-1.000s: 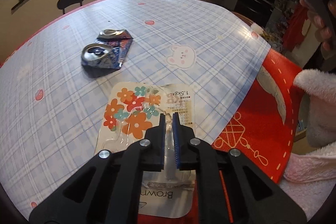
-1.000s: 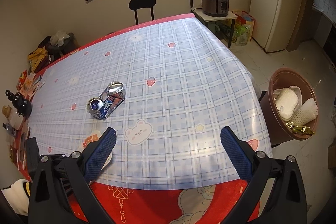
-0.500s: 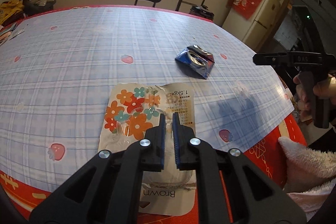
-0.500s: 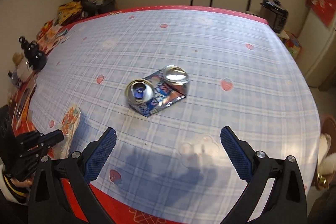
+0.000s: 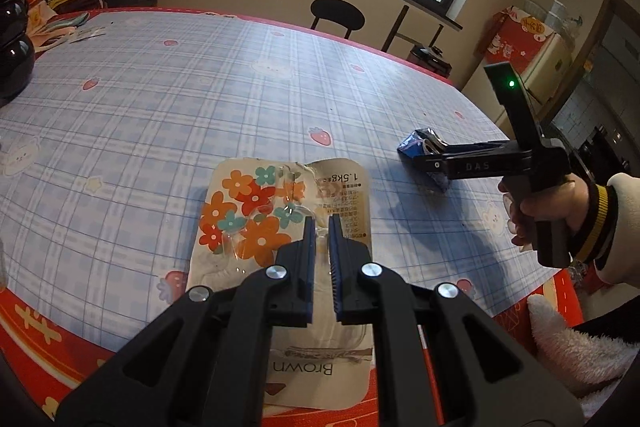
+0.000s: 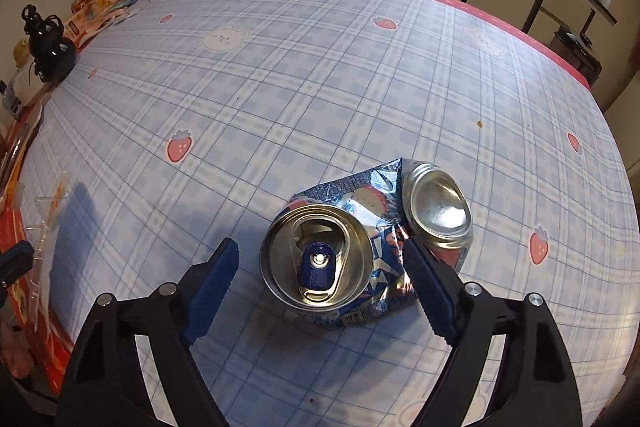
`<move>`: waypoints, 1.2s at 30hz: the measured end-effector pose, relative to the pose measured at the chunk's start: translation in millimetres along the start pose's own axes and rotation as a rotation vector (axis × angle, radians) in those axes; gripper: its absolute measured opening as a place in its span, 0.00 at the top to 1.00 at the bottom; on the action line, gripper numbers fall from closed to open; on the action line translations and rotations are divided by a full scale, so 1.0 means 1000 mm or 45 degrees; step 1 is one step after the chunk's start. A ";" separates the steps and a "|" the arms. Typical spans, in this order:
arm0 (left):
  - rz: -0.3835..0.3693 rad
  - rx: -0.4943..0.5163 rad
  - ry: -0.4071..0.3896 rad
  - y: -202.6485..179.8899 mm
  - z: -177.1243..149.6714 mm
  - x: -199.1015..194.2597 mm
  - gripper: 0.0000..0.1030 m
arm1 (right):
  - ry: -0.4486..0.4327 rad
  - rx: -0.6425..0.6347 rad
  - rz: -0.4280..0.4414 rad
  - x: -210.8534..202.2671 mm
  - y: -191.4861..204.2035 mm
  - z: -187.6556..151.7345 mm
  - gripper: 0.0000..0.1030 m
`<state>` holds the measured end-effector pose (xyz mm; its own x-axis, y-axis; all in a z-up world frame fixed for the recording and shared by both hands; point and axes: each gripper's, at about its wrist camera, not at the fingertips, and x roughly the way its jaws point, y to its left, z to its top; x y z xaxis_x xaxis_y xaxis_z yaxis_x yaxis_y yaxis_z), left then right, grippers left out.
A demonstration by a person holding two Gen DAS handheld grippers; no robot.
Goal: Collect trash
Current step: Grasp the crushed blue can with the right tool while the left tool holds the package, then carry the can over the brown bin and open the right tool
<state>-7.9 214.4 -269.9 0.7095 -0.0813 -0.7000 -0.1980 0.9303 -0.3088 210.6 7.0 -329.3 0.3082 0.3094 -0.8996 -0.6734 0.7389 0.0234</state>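
Left wrist view: the left gripper (image 5: 322, 227) is clamped on the flowered packet (image 5: 280, 223) at lower centre, so one piece is in hand; no bin shows. The can (image 5: 420, 147) lies at right on the table (image 5: 160, 99), uncollected.

Right wrist view: the right gripper (image 6: 320, 267) has just been closing, jaws wide. The crushed can (image 6: 360, 247) sits between them, lower centre, not yet pressed on both sides.
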 end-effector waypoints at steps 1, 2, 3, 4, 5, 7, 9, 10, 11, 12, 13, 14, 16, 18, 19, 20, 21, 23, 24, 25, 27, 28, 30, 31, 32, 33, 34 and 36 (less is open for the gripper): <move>0.007 -0.016 -0.007 0.003 0.001 -0.002 0.90 | 0.003 0.002 -0.008 0.002 0.000 0.000 0.25; 0.010 -0.026 -0.012 0.005 0.002 -0.004 0.90 | 0.003 0.010 -0.016 0.004 -0.001 0.000 0.29; 0.014 -0.035 -0.017 0.007 0.003 -0.005 0.90 | 0.004 0.016 -0.022 0.006 -0.002 0.000 0.30; 0.020 -0.044 -0.023 0.007 0.004 -0.006 0.90 | -0.007 0.015 -0.031 0.005 -0.001 0.000 0.33; 0.025 -0.053 -0.027 0.008 0.006 -0.008 0.90 | -0.010 0.010 -0.034 0.005 0.000 0.000 0.38; 0.035 -0.070 -0.037 0.009 0.010 -0.010 0.90 | -0.020 -0.016 -0.034 0.003 0.005 0.001 0.46; 0.039 -0.072 -0.051 0.006 0.013 -0.013 0.90 | -0.035 -0.047 -0.029 -0.003 0.009 0.000 0.49; 0.039 -0.070 -0.057 0.004 0.015 -0.015 0.90 | -0.042 -0.045 -0.008 -0.005 0.011 0.001 0.49; 0.039 -0.066 -0.064 0.000 0.016 -0.017 0.90 | -0.055 -0.035 0.012 -0.009 0.010 0.000 0.49; 0.039 -0.061 -0.070 -0.003 0.019 -0.018 0.90 | -0.070 -0.028 0.019 -0.014 0.009 -0.001 0.49; 0.035 -0.054 -0.075 -0.007 0.023 -0.018 0.90 | -0.084 -0.021 0.024 -0.019 0.007 -0.002 0.49; 0.032 -0.048 -0.079 -0.011 0.027 -0.018 0.90 | -0.098 -0.010 0.034 -0.024 0.005 -0.004 0.49; 0.024 -0.035 -0.089 -0.021 0.031 -0.020 0.90 | -0.124 0.011 0.056 -0.034 -0.001 -0.008 0.49; 0.016 -0.021 -0.098 -0.030 0.035 -0.022 0.90 | -0.154 0.029 0.071 -0.046 -0.007 -0.013 0.49; 0.011 -0.012 -0.104 -0.036 0.038 -0.022 0.90 | -0.172 0.038 0.077 -0.052 -0.010 -0.016 0.49; 0.006 -0.004 -0.107 -0.042 0.040 -0.023 0.90 | -0.189 0.051 0.083 -0.060 -0.015 -0.019 0.49; -0.001 0.001 -0.111 -0.048 0.041 -0.023 0.90 | -0.205 0.064 0.090 -0.066 -0.021 -0.023 0.49; -0.014 0.019 -0.118 -0.062 0.045 -0.023 0.90 | -0.236 0.098 0.103 -0.079 -0.032 -0.031 0.49; -0.021 0.028 -0.120 -0.068 0.047 -0.023 0.90 | -0.253 0.119 0.109 -0.087 -0.040 -0.035 0.49; -0.030 0.041 -0.125 -0.077 0.049 -0.023 0.90 | -0.271 0.139 0.113 -0.094 -0.047 -0.040 0.49; -0.044 0.060 -0.128 -0.090 0.053 -0.022 0.90 | -0.303 0.176 0.118 -0.108 -0.063 -0.051 0.49; -0.053 0.075 -0.131 -0.100 0.054 -0.022 0.90 | -0.318 0.193 0.118 -0.114 -0.069 -0.055 0.49; -0.070 0.099 -0.134 -0.115 0.057 -0.019 0.90 | -0.351 0.229 0.115 -0.129 -0.087 -0.068 0.49; -0.078 0.111 -0.135 -0.124 0.058 -0.019 0.90 | -0.364 0.243 0.111 -0.136 -0.095 -0.073 0.49; -0.085 0.122 -0.136 -0.132 0.060 -0.018 0.90 | -0.379 0.258 0.104 -0.142 -0.103 -0.080 0.49; -0.091 0.133 -0.137 -0.139 0.060 -0.016 0.90 | -0.390 0.271 0.098 -0.148 -0.110 -0.086 0.49; -0.100 0.146 -0.138 -0.148 0.061 -0.015 0.90 | -0.401 0.286 0.093 -0.153 -0.118 -0.092 0.49; -0.116 0.169 -0.138 -0.166 0.063 -0.012 0.90 | -0.423 0.320 0.076 -0.165 -0.136 -0.105 0.49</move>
<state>58.6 83.9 -169.5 0.7904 -0.1351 -0.5974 -0.0438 0.9604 -0.2751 180.7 -207.4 -229.8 0.5013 0.5018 -0.7050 -0.5242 0.8243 0.2139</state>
